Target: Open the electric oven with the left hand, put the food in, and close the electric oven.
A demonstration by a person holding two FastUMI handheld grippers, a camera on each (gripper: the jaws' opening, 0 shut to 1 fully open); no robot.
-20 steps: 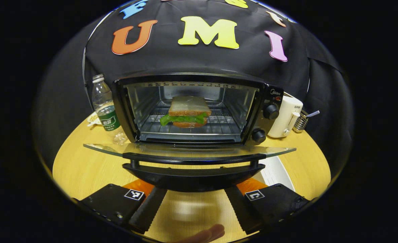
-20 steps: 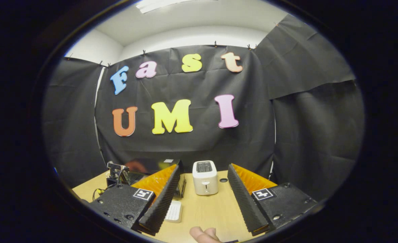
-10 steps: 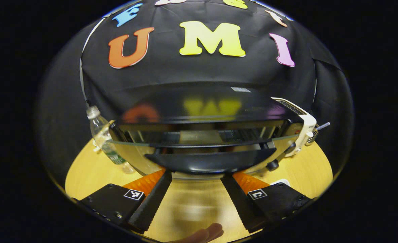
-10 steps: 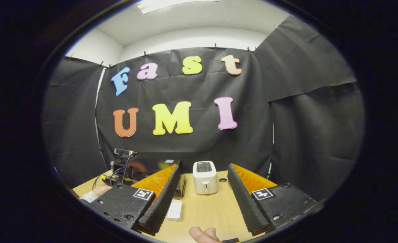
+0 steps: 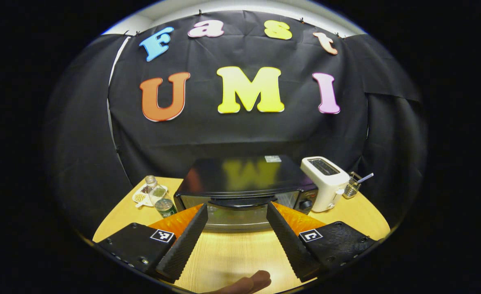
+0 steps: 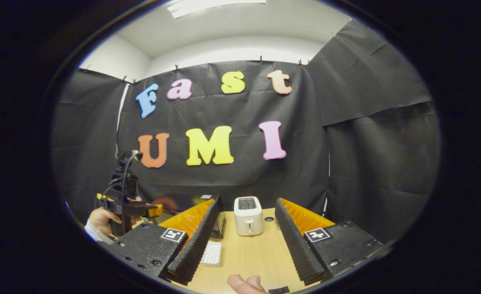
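The black electric oven stands on the wooden table with its glass door shut and upright. I cannot make out the food through the glass. My left gripper is open, held back from the door and a little above it, with nothing between its fingers. In the right gripper view a hand holds the left gripper raised at the left, beside the oven's top. My right gripper is open and empty, over the table and pointing toward the white toaster.
The white toaster stands right of the oven, with a small metal rack beyond it. A water bottle and a small plate sit to the oven's left. A white flat object lies on the table.
The oven door swung up from open to shut, covering the sandwich on the rack. My left gripper then rose and pulled back from the oven. The right gripper barely moved.
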